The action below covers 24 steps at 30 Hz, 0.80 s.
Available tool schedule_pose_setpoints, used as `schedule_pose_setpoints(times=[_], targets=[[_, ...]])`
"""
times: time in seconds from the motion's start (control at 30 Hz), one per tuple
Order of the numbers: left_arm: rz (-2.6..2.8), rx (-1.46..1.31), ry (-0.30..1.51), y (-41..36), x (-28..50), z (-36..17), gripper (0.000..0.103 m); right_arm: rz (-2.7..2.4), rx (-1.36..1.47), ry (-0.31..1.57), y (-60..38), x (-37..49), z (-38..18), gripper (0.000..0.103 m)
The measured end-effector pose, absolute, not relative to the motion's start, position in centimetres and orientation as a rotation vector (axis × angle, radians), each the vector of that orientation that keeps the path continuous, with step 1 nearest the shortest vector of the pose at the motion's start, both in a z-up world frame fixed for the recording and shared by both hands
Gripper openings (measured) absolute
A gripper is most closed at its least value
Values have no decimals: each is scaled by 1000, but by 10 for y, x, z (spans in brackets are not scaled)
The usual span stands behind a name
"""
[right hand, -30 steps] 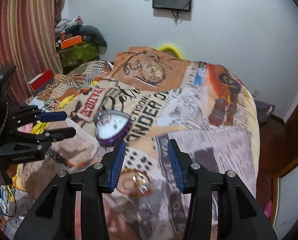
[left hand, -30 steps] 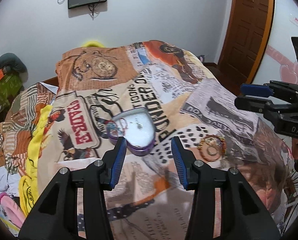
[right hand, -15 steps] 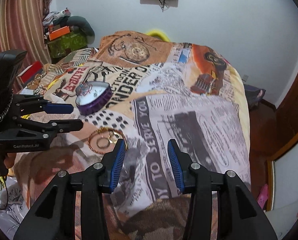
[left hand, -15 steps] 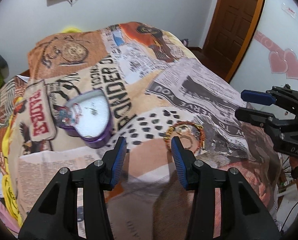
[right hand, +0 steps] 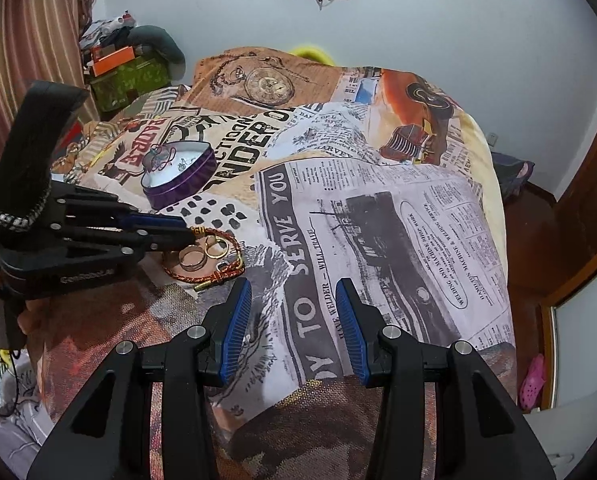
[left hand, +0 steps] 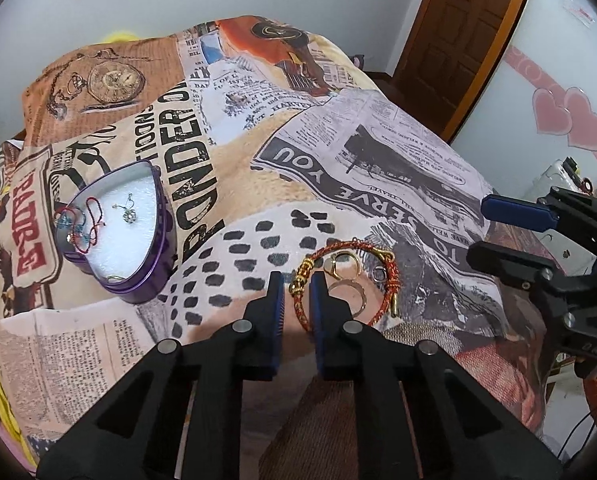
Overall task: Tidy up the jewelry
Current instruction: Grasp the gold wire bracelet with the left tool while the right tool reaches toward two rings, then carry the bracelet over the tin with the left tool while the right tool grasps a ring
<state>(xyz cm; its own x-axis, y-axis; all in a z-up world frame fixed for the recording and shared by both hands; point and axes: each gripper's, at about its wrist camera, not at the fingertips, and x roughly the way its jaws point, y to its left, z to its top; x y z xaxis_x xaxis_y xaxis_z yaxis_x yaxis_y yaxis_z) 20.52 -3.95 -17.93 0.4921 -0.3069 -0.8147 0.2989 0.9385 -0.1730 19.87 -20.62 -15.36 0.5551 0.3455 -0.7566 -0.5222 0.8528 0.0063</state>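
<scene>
- On the bed (left hand: 358, 148), near edge: red-and-gold braided bracelet (left hand: 382, 308), light, limp, slippery; best taken on the cord beside the gold clasp.
- Left tool (left hand: 296, 286) just closing, clamped on that cord.
- Right tool (right hand: 293, 304) apart, empty.
- Inside the loop: loose rings (right hand: 202, 254), easily dragged.
- Far left: purple heart tin (left hand: 138, 240), open.

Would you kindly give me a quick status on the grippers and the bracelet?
Left gripper just closed, pinching red braided bracelet near its gold clasp. Right gripper open, empty, beside it. Rings lie inside bracelet's loop. Purple heart tin open, path unobstructed.
</scene>
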Motion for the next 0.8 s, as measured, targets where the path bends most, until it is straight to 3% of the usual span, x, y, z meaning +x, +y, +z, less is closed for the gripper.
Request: schedule_pose_setpoints(times=[0.1,0.8], targets=[[-365,-28,987,-40,206,-181,5,523,-216,843,-207,200,-155,40],[-282,-71,835,11,171,-139,5,661,-218,897,-162,194,-166,40]])
